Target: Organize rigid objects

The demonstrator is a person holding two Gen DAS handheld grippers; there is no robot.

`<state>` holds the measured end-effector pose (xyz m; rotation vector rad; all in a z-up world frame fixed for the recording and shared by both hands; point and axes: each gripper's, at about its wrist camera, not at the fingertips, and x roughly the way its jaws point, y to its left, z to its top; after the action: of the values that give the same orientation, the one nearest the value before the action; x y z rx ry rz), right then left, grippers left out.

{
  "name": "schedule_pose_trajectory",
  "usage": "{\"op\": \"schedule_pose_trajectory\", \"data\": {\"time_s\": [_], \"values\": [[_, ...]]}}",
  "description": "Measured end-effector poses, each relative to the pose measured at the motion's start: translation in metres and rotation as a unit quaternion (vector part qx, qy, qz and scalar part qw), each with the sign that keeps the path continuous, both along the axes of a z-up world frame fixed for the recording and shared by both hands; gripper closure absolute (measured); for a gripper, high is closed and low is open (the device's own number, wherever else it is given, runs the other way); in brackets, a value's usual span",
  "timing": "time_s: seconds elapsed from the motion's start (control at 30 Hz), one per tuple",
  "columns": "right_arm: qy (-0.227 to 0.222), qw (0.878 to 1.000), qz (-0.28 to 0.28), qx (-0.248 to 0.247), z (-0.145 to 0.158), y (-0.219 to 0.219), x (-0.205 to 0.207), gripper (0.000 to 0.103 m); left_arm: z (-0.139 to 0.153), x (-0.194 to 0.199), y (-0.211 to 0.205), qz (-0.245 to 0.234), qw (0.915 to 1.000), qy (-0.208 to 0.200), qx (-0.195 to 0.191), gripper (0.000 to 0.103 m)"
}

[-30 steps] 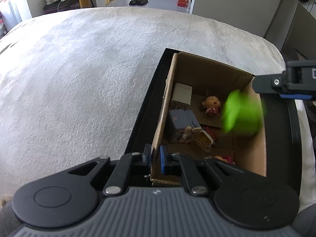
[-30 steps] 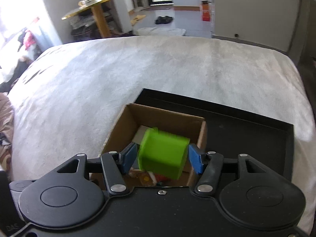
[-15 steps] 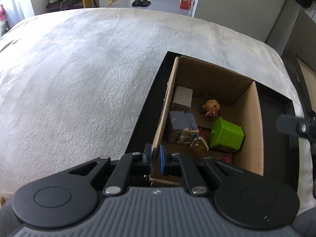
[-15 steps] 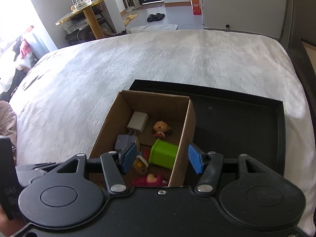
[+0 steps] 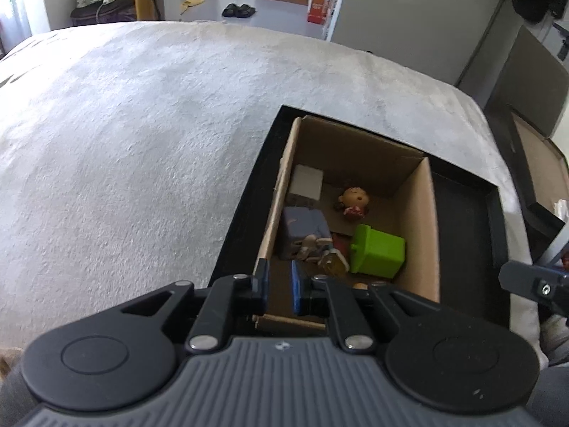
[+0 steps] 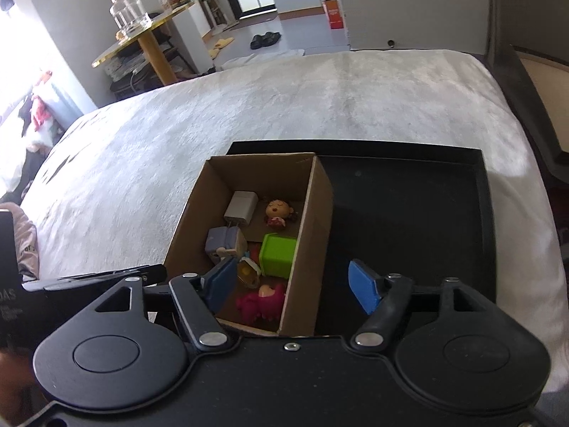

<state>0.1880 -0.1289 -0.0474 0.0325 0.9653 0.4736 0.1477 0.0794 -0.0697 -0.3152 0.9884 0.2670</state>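
The green block (image 6: 277, 255) sits inside the cardboard box (image 6: 313, 227) on the black tray (image 6: 419, 220) on the bed, next to a charger, a doll and a few other small toys, so the drop-off step looks basically done. The right claw (image 6: 297, 283) is empty with its jaws opening wide above the box's right wall. The left claw (image 5: 279, 286) is pinched nearly closed, holding nothing, at the box's near corner; next up is probably finding whatever's left to pack, though nothing loose shows on the bed.
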Motion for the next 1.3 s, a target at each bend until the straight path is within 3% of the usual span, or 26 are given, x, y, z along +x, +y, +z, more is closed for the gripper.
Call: {"op": "schedule_pose_trajectory", "data": {"time_s": [0.1, 0.23, 0.33, 0.67, 1.3], "values": [[-0.004, 1.0, -0.014, 0.008, 0.004, -0.009, -0.005, 0.022, 0.01, -0.003, -0.005, -0.009, 1.0, 0.002, 0.0, 0.084], [-0.012, 1.0, -0.026, 0.013, 0.011, -0.019, -0.012, 0.017, 0.027, -0.011, -0.01, -0.013, 0.9998, -0.012, 0.003, 0.06], [-0.017, 0.999, -0.036, 0.019, 0.017, -0.025, -0.016, 0.01, 0.042, -0.016, -0.015, -0.021, 0.9994, -0.025, 0.005, 0.05], [-0.036, 0.998, -0.054, 0.025, 0.033, -0.041, -0.035, 0.0, 0.082, -0.031, -0.03, -0.047, 0.9975, -0.051, 0.017, 0.022], [-0.074, 0.992, -0.093, 0.035, 0.068, -0.075, -0.081, 0.0, 0.125, -0.073, -0.054, -0.092, 0.9902, -0.096, 0.041, 0.005]]}}
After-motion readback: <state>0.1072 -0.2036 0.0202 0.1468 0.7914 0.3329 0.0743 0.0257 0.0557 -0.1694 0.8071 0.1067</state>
